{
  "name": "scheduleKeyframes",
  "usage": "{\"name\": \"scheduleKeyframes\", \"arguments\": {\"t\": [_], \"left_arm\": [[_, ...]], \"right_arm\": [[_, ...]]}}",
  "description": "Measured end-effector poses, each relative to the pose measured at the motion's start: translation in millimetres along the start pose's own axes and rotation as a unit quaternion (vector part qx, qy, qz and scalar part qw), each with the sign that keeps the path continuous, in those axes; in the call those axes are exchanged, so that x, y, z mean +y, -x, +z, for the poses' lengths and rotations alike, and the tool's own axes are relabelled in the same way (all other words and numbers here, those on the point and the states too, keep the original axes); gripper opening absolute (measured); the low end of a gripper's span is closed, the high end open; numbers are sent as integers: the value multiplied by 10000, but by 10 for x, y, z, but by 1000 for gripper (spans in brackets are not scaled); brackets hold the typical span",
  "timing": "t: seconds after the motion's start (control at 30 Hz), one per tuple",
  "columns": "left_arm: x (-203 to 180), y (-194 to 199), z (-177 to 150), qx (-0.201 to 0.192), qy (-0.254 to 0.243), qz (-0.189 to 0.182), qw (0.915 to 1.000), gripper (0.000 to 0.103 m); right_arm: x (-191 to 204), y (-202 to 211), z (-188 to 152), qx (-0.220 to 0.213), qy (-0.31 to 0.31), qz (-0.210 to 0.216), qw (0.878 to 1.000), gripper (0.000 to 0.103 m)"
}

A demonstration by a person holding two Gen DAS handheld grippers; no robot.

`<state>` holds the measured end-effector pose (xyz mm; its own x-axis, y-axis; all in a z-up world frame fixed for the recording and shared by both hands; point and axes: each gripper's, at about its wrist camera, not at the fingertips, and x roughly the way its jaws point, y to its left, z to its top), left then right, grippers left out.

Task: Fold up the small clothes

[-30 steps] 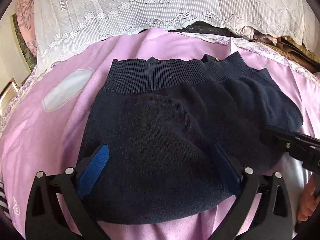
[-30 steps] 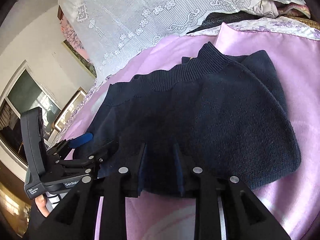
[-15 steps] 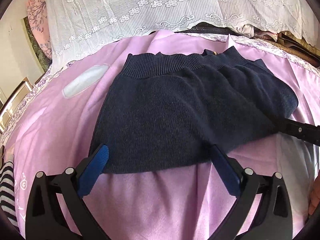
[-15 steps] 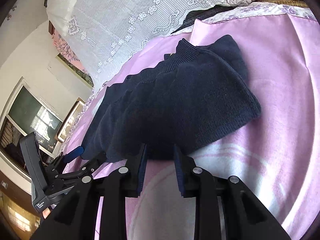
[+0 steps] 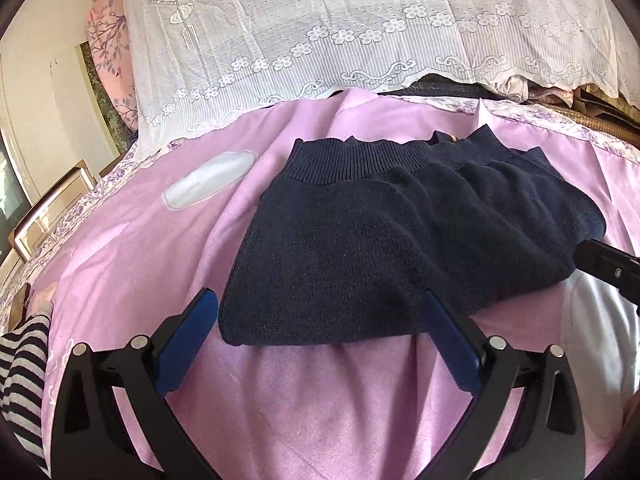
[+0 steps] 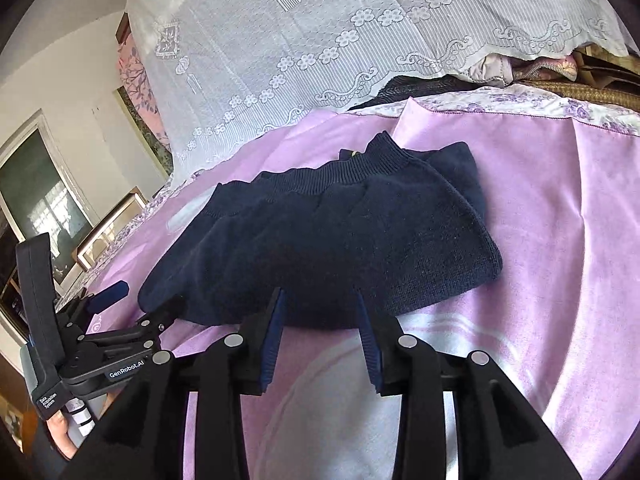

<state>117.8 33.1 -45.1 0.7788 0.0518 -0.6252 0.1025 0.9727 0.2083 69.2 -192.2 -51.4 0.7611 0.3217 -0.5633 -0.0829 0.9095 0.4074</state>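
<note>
Garment: we see the navy knit garment (image 5: 404,248) folded flat on the pink bedsheet (image 5: 320,408), ribbed band at the far edge.
Left gripper (image 5: 320,320): we hold it wide open, empty, at the near hem.
Right gripper (image 6: 318,312): we hold it partly open, gripping nothing, tips at the hem.
Background: white lace cover (image 5: 360,32).

Pink bedsheet (image 5: 320,420), white lace cover (image 5: 360,32) behind, striped cloth (image 5: 20,372) — left edge, window (image 6: 36,196)
</note>
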Motion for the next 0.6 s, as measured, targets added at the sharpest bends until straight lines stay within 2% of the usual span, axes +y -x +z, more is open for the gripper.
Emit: {"name": "scheduleKeyframes", "arguments": {"t": [0.07,0.2,0.23,0.3,0.37,0.5,0.6], "left_arm": [[22,-32,22,9,55,5,10000,99],[26,-117,48,100,69,37,9999,99],[28,-154,49,170,65,45,9998,99],[30,-266,50,428,75,36,9990,99],[58,-356,44,657,144,-72,9977,99],[137,-380,31,723,351,-297,9963,99],[219,-280,20,522,535,-406,9964,99]], "right_arm": [[-16,-15,38,-46,-25,-86,9999,38],[2,-69,95,-116,60,-229,9997,52],[9,-126,94,2,89,-271,9996,63],[6,-348,65,573,146,-338,9977,69],[6,-375,61,640,129,-323,9973,73],[5,-346,41,598,120,-223,9979,75],[-103,-169,42,202,-185,27,9996,75]]}}
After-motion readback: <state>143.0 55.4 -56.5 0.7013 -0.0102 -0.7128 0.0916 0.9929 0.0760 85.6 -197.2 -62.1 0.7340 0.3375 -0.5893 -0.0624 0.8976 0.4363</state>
